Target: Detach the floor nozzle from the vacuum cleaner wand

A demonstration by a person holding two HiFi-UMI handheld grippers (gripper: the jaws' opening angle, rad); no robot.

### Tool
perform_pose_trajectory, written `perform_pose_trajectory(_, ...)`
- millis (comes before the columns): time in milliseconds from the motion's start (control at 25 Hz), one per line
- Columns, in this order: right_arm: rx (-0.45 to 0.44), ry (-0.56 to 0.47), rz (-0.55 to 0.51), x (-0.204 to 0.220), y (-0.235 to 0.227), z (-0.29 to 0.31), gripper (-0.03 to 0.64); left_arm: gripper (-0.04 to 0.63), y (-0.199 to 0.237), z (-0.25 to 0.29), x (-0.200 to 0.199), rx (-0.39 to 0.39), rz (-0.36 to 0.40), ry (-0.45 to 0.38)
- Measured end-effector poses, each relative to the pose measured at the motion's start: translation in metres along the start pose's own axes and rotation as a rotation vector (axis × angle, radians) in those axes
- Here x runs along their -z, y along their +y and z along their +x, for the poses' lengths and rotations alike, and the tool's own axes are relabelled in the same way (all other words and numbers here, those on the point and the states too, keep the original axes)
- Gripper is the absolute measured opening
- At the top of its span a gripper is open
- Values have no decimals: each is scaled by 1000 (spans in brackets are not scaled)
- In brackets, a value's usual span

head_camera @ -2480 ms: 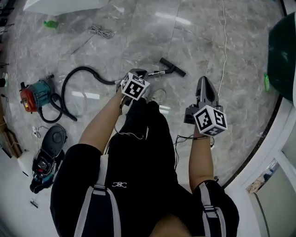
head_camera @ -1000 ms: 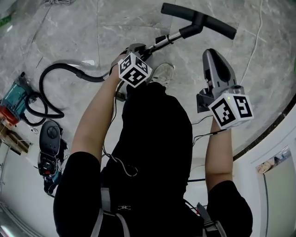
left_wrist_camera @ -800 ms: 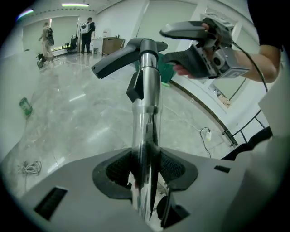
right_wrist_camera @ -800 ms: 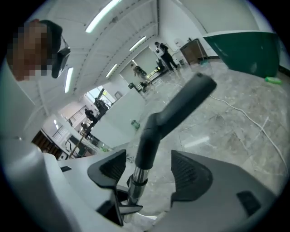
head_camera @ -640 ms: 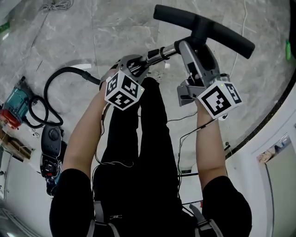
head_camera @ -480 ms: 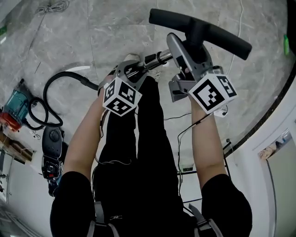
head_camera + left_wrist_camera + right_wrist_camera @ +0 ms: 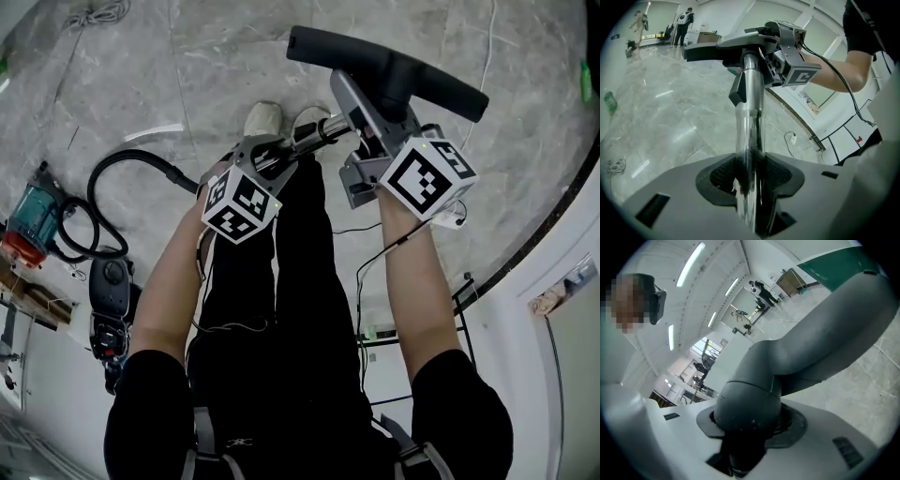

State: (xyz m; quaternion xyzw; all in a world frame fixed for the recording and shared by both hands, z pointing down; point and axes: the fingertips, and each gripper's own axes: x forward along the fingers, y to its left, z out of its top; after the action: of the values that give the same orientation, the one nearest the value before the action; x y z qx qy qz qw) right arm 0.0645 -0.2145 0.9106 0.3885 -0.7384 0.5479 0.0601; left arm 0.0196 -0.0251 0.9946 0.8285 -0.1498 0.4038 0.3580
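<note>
The chrome wand (image 7: 317, 131) is lifted off the floor, with the black floor nozzle (image 7: 389, 64) on its far end. My left gripper (image 7: 272, 155) is shut on the wand; in the left gripper view the wand (image 7: 750, 131) runs up from between the pads to the nozzle (image 7: 717, 44). My right gripper (image 7: 361, 98) sits round the nozzle's neck, just behind the crossbar. In the right gripper view the grey neck (image 7: 750, 404) fills the gap between the jaws, which are closing, and both pads touch it. The right gripper (image 7: 787, 51) also shows in the left gripper view.
A black hose (image 7: 127, 169) curls across the marble floor to a teal vacuum cleaner (image 7: 23, 220) at the left. A second dark machine (image 7: 111, 305) lies below it. A white cable (image 7: 492, 37) trails at top right. A dark curved floor border (image 7: 553, 225) runs along the right.
The wand and nozzle rose off the floor in my left gripper. My right gripper, earlier apart at the right, swung left onto the nozzle's neck.
</note>
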Motion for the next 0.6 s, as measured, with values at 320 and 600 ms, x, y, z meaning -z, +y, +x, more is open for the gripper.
perform_pose_trajectory(320,-72,-84,49,-29,3,-30,187,172,-15,-9,-26,97,26,-84)
perform_pose_trajectory(600,-412,-14,-118,-16,50,-43,115,172,-29,-16,-23,223,41,-83)
